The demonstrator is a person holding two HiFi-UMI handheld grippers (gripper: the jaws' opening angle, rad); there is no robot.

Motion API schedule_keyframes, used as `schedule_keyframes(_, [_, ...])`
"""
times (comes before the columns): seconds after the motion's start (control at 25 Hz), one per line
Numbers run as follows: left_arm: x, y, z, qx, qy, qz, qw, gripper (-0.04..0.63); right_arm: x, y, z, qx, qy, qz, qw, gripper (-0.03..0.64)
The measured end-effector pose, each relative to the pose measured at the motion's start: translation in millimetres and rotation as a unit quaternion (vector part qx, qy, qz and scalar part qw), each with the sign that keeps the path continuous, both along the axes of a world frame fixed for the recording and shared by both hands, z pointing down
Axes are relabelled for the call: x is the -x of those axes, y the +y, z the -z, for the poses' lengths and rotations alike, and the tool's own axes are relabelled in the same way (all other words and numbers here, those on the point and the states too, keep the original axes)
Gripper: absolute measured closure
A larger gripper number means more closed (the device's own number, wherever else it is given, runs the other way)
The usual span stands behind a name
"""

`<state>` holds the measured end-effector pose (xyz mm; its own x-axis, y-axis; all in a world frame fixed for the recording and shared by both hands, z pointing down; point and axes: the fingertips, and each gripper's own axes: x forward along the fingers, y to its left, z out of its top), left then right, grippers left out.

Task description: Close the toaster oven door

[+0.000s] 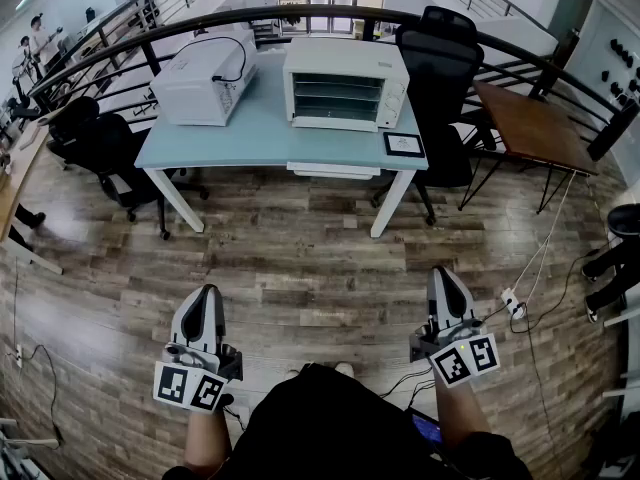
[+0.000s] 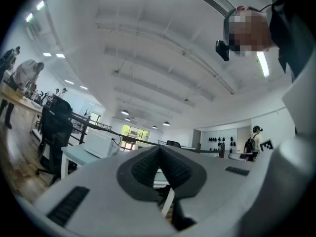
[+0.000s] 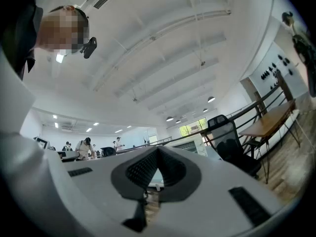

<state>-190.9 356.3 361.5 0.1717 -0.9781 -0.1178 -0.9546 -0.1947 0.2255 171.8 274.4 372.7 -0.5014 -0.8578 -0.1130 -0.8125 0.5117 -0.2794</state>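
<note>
Left tongs [image 1: 206, 296] and right tongs [image 1: 443, 276] are both clenched on nothing, well apart from the white toaster oven [image 1: 345, 84], whose door [image 1: 333, 171] lies open on the worktop [image 1: 230, 140].

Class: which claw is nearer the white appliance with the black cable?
Left. The left claw is lined up with the appliance, well short of the table; the right claw is farther across, beyond the toaster oven.

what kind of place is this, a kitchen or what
Probably an open-plan office or lab rather than a kitchen. The toaster oven sits on a pale blue desk-style table, black office chairs stand beside it, and a curved black railing runs behind, as on an upper floor.
</note>
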Motion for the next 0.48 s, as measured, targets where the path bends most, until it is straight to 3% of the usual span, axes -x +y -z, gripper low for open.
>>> schedule_keyframes(0.16, [-9.8,-1.7,-0.1,0.002,0.035,-0.009,0.9994,0.584,-23.4,-2.7,-5.1,0.017,-0.005,-0.016,1.0,0.621])
schedule_keyframes(0.48, [-17.0,-9.7,0.5,0.002,0.036,-0.009,0.9993,0.584,-32.1,-4.4,-4.0,0.018,-0.019,-0.016,1.0,0.621])
